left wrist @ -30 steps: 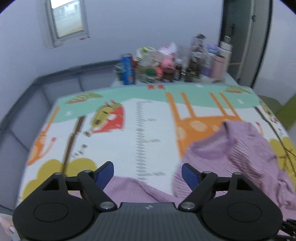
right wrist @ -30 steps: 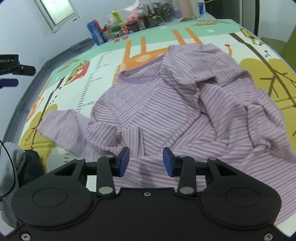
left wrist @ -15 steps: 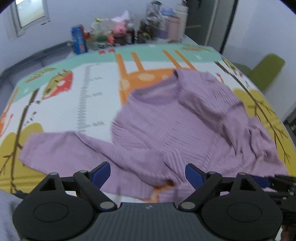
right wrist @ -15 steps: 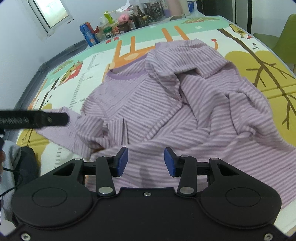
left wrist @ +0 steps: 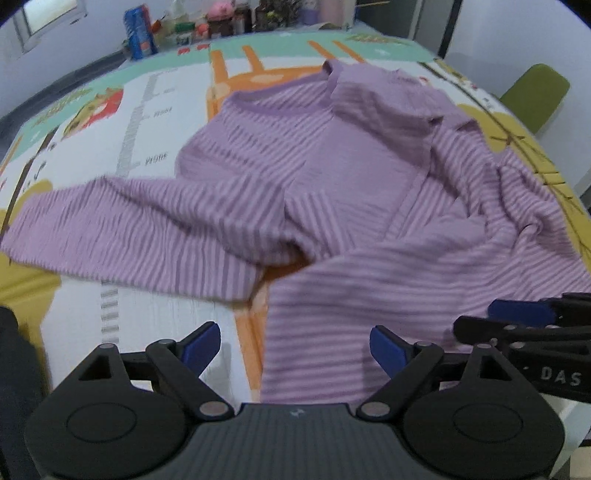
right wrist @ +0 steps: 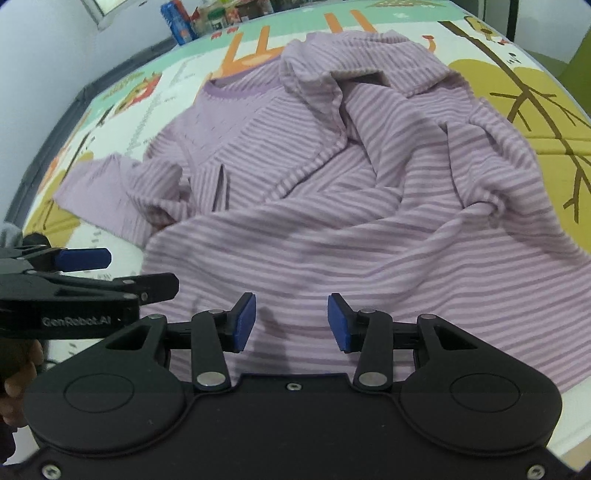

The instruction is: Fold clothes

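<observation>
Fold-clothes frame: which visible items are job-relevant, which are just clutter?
Job:
- purple striped top, crumpled on the play mat
- left gripper, open
- right gripper, open

Clutter:
- blue can
- bottles and jars at the far edge
- green chair

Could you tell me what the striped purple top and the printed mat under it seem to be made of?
The purple top looks like a soft, matte knit, probably cotton or a blend: it drapes in loose folds, has fine woven-in stripes and a ribbed collar. The mat looks like smooth foam or vinyl with a faint sheen: it lies flat, carries printed cartoon pictures and shows a straight seam. Neither is certain by sight alone.
</observation>
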Available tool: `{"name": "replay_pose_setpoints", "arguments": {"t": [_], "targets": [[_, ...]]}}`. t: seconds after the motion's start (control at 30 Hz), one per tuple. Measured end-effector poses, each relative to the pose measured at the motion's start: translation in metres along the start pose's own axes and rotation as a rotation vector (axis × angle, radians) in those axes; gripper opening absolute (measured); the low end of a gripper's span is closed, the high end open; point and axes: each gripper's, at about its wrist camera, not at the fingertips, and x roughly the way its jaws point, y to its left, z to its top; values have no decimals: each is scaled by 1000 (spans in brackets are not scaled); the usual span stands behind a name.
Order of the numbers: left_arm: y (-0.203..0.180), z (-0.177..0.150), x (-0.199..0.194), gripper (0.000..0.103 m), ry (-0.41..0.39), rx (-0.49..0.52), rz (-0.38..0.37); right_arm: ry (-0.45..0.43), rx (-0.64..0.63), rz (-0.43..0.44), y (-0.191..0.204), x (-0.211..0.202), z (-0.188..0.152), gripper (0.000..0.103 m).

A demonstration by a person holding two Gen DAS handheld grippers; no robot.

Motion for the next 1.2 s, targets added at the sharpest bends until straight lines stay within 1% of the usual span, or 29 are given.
{"name": "replay_pose_setpoints", "arguments": {"t": [0.13,0.27,0.4,0.6,0.7,0.8,0.9,0.97,1.0,1.07,1.2], "targets": [[11,-7,13,89,46,-77,-29,22,-26,-7,0,7,-2,41],[18,-8,15,88,29,-107,-32,22,-62,-23,6,14,-9,42],[16,-8,16,88,21,-98,-24,6,-115,-48,14,16,-13,47],[2,-11,18,88,11,-49,40,-38,-192,-105,31,19,-25,52],[3,-11,18,88,13,-48,38,-60,-258,-146,40,20,-34,53],[4,-10,18,86,15,-47,33,-62,-248,-144,40,20,-35,53],[1,-11,16,78,9,-36,30,-57,-250,-141,39,20,-34,53],[-2,-12,14,69,4,-24,26,-54,-255,-143,40,20,-34,53],[-3,-12,13,67,4,-20,18,-52,-258,-144,40,20,-34,52],[-5,-12,11,58,5,-14,5,-48,-258,-141,40,20,-35,51],[-5,-11,11,57,14,-19,4,-38,-261,-136,41,18,-36,43]]}}
